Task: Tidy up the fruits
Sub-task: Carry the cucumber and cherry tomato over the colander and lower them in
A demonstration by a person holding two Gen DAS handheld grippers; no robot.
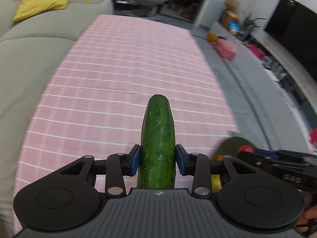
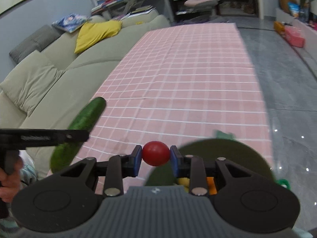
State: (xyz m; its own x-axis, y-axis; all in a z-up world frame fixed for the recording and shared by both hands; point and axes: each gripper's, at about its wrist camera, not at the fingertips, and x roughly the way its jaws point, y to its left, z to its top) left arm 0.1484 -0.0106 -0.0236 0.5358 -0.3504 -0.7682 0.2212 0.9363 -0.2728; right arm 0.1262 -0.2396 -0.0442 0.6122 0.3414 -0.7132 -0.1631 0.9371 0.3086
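My left gripper (image 1: 158,159) is shut on a long green cucumber (image 1: 158,138) and holds it above the pink checked tablecloth (image 1: 122,75). My right gripper (image 2: 156,159) is shut on a small red round fruit (image 2: 156,153), held over the edge of a dark green plate (image 2: 227,158). The cucumber also shows in the right wrist view (image 2: 85,119), at the left, with the left gripper's black body across it. The plate shows in the left wrist view (image 1: 229,146) at the right, with the red fruit (image 1: 245,148) above it. Yellow and orange pieces (image 2: 211,184) lie on the plate under my right gripper.
A beige sofa (image 2: 49,75) with a yellow cushion (image 2: 95,33) runs along the table's left side. Grey floor (image 2: 287,91) lies to the right, with coloured boxes (image 2: 295,36) at the far right. A pink swivel chair (image 2: 200,2) stands beyond the table's far end.
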